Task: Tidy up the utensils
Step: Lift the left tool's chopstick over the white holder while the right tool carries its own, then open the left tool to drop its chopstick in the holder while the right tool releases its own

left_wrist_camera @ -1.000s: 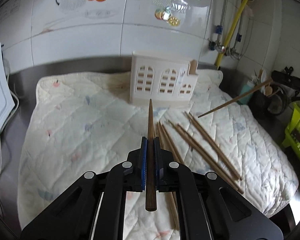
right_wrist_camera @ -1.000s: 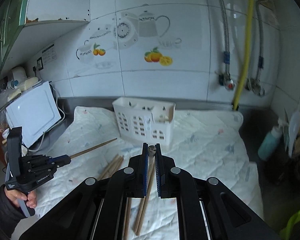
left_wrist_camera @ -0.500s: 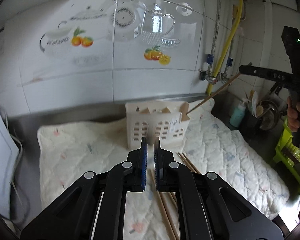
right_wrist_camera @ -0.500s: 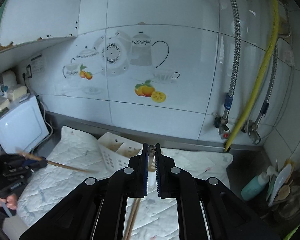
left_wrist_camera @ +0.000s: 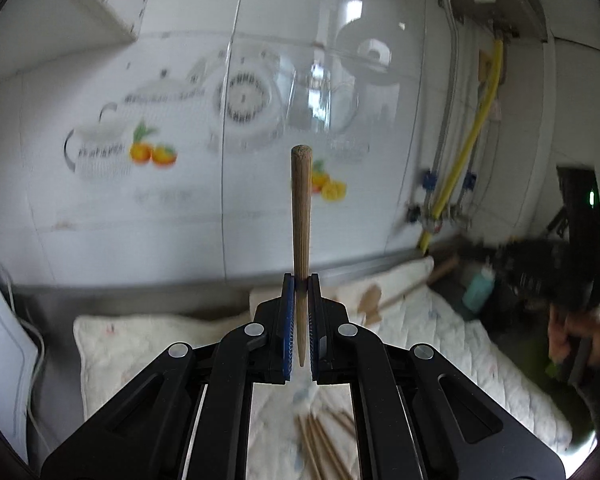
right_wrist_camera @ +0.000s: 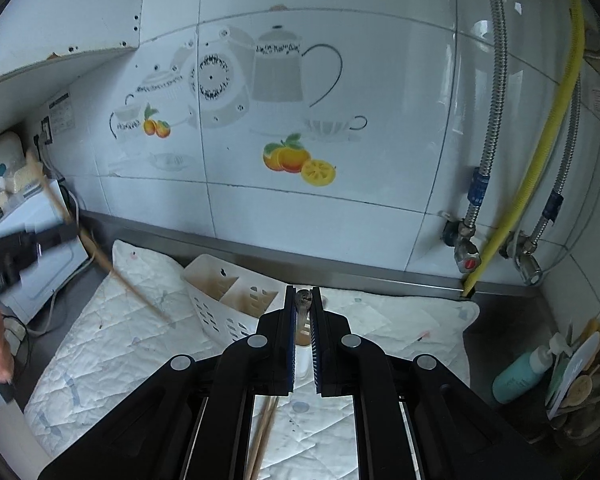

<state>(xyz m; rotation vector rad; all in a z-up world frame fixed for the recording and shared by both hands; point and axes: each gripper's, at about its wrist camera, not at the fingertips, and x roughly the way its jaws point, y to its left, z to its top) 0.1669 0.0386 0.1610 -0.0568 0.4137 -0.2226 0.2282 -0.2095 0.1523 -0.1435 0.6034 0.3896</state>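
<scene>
Wooden chopstick (left_wrist_camera: 301,216) stands upright, pinched in the left fingers (left_wrist_camera: 300,300); white holder (right_wrist_camera: 236,300) lies below; right fingers (right_wrist_camera: 303,308) clamp a spoon (right_wrist_camera: 302,300).

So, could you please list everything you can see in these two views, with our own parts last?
held chopstick: one, brown wood, upright in left gripper
loose chopsticks: several, tan, on mat
utensil holder: one, white, on mat by wall
quilted mat: one, cream, on counter
yellow hose: one, on tiled wall
bottle: one, teal, right counter
appliance: one, white, left counter
left gripper: black, shut on chopstick
right gripper: black, shut on a thin utensil
hand: one, blurred
</scene>
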